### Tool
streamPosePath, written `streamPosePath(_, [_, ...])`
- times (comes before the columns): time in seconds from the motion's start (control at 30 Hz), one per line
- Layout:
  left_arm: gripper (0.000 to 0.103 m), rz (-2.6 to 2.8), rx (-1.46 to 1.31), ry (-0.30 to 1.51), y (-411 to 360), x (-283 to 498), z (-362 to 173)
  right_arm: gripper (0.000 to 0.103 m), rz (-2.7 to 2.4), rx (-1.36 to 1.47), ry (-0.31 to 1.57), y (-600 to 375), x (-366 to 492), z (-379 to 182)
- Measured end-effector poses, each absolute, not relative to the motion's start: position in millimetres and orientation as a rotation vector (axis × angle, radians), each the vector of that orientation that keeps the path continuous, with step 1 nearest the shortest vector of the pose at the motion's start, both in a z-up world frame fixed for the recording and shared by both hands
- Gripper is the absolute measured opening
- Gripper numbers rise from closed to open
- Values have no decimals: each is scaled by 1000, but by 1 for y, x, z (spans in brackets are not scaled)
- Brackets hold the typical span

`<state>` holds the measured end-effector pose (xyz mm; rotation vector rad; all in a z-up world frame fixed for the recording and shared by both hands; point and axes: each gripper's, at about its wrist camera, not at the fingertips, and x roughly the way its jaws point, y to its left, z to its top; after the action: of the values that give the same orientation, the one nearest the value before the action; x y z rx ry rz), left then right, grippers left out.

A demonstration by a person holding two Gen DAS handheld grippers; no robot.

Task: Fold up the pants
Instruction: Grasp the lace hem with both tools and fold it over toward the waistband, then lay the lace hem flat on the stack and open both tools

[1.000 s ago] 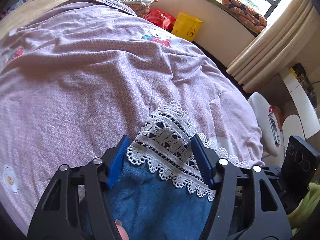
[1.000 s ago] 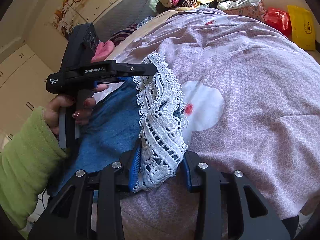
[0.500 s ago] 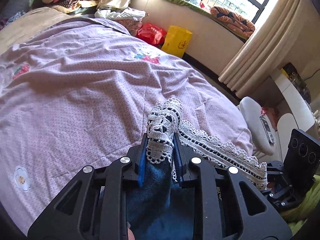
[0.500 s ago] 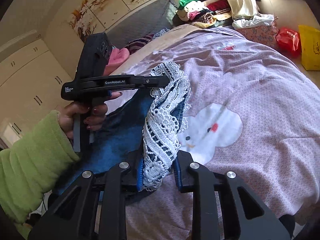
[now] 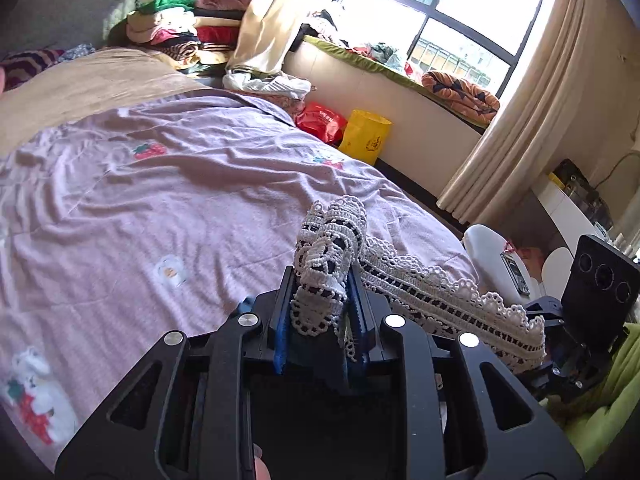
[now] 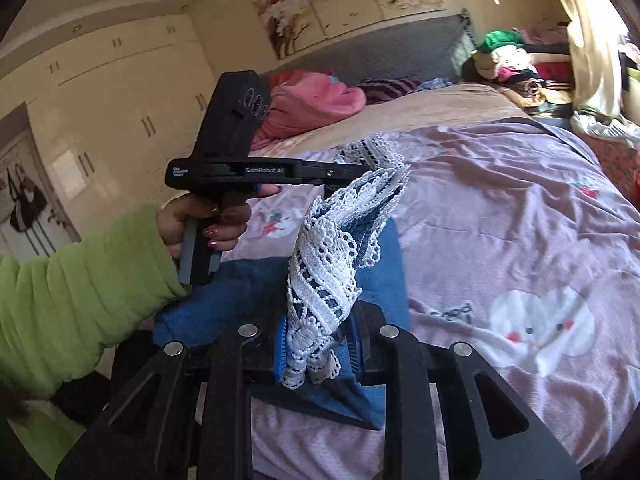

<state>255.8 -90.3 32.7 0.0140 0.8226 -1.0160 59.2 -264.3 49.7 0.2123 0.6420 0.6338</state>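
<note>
The pants (image 6: 372, 264), blue denim with a white lace hem (image 5: 440, 300), are held up above the bed (image 5: 140, 208), which is covered by a lilac sheet printed with cartoon figures. The left tool (image 5: 320, 308) is clamped on 1 bunched end of the lace hem, and the right tool (image 6: 320, 344) is clamped on the other end. Between the 2 tools the hem is stretched in a band, with the denim hanging below it toward the sheet. The left hand (image 6: 208, 220), in a green sleeve, is wrapped around the left tool's handle. A yellow bag (image 5: 366, 136) stands on the floor beside the bed.
</note>
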Motion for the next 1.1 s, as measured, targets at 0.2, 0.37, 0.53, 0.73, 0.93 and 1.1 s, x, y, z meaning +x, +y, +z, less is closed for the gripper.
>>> streamPosePath(0.2, [21, -869, -78, 930, -38, 256, -14, 22, 707, 77, 736, -192, 73, 14])
streamPosePath(0.37, [42, -790, -201, 936, 1, 246, -19, 22, 711, -84, 790, -148, 70, -11])
streamPosePath(0.53, [68, -776, -326, 961, 27, 231, -18, 28, 717, -148, 812, -123, 65, -30])
streamPosePath(0.73, [89, -798, -439, 1013, 22, 220, -29, 47, 773, -186, 812, -104, 57, -38])
streamPosePath(0.93, [49, -697, -391, 1045, 12, 232, -44, 60, 753, 10, 766, -152, 70, -5])
streamPosePath(1.1, [28, -694, -448, 1038, 21, 239, -44, 64, 555, 69, 811, -201, 135, 5])
